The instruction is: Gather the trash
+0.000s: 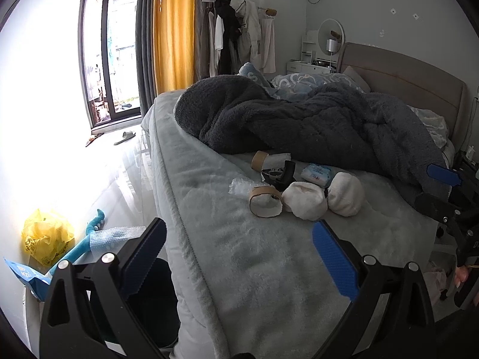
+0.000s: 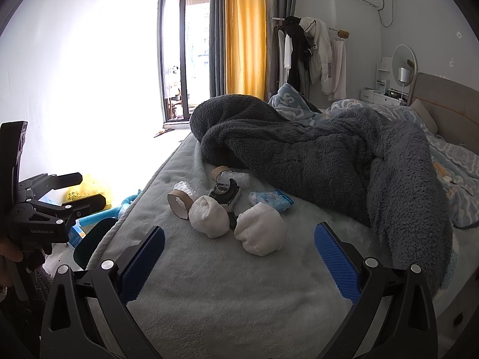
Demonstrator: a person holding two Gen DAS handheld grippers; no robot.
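Trash lies on the grey bed cover [image 1: 233, 254]: a cardboard tape roll [image 1: 265, 200] [image 2: 179, 203], a second roll [image 1: 260, 160] [image 2: 218, 172], crumpled bubble wrap [image 1: 239, 185] [image 2: 185, 187], a black container [image 1: 278, 175] [image 2: 226, 193] and a blue tissue pack [image 1: 315, 173] [image 2: 271, 200]. Two white plush balls [image 1: 304, 200] [image 2: 260, 229] lie among them. My left gripper [image 1: 238, 239] [image 2: 83, 190] is open over the bed's edge, short of the pile. My right gripper [image 2: 239, 239] [image 1: 434, 191] is open too, near the plush balls, holding nothing.
A dark bin [image 1: 155, 299] [image 2: 92, 239] stands on the floor against the bed's side. A yellow bag [image 1: 45, 236], a blue foam stick [image 1: 80, 245] and a blue packet lie by the wall. A dark fleece blanket [image 1: 299, 119] is heaped behind the pile.
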